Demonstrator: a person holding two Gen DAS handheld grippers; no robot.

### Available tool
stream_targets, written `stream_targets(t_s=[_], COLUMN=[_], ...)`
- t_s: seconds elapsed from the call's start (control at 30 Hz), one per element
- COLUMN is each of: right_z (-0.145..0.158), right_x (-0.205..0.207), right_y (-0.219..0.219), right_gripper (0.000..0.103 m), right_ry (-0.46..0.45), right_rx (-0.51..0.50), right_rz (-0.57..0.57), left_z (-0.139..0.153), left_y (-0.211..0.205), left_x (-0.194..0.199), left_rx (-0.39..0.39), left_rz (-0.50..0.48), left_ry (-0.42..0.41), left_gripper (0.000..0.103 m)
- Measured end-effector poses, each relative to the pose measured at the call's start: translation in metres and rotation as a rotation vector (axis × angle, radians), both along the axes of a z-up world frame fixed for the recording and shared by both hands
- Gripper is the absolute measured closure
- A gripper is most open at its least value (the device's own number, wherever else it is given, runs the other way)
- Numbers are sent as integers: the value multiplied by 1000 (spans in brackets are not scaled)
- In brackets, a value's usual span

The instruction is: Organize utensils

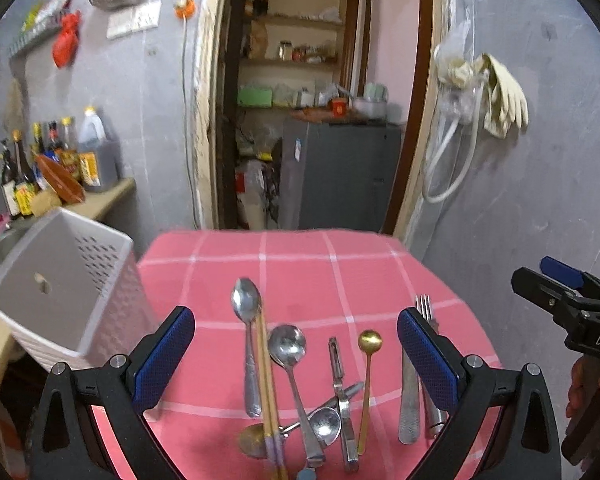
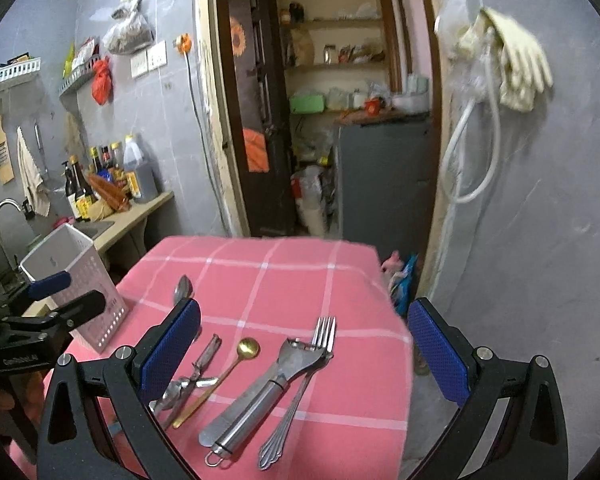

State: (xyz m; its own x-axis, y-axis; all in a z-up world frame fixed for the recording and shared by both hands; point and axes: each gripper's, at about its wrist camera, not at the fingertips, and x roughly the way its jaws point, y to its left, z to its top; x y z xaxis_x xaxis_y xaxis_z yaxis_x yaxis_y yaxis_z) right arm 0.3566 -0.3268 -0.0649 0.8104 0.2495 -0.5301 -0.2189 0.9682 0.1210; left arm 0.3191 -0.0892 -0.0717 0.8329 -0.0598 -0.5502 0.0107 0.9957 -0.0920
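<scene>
I see the utensils spread on the pink checked tabletop (image 1: 300, 264), most with their long axes running away from me, heads toward the far edge. The long steel spoon (image 1: 247, 320) lies beside a pair of chopsticks (image 1: 267, 380), both pointing bowl and tips outward. Next comes a round-bowled spoon (image 1: 287, 346), then a peeler (image 1: 340, 384) and the gold spoon (image 1: 369, 342). A small spoon (image 1: 325, 424) lies crosswise under the peeler; its handle is mostly hidden. The fork (image 2: 324, 336) points its tines away, crossed by a steel tool (image 2: 260, 396) with a ring at its near end; from the left wrist view my finger covers most of both.

My left gripper (image 1: 296, 354) hangs above the pile, jaws wide apart, nothing between them. My right gripper (image 2: 304, 354) is likewise spread and empty over the fork. The white perforated holder (image 1: 66, 296) stands at the tabletop's left edge, tilted in the fisheye; its base is cut off by my gripper.
</scene>
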Motion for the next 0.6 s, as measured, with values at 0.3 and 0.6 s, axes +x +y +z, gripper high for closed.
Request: stream_targets(t_s=[0.3, 0.6], right_z=[-63, -109], right_x=[33, 50], right_y=[8, 24], right_gripper=[39, 63], right_ry=[178, 341], right_rx=[76, 114], right_rz=[59, 108], left_z=[-51, -94], left_y=[-3, 6], left_x=[41, 71], left_rx=[-110, -194], left_rz=[-61, -32], left_ry=[194, 359], left_gripper=[45, 63])
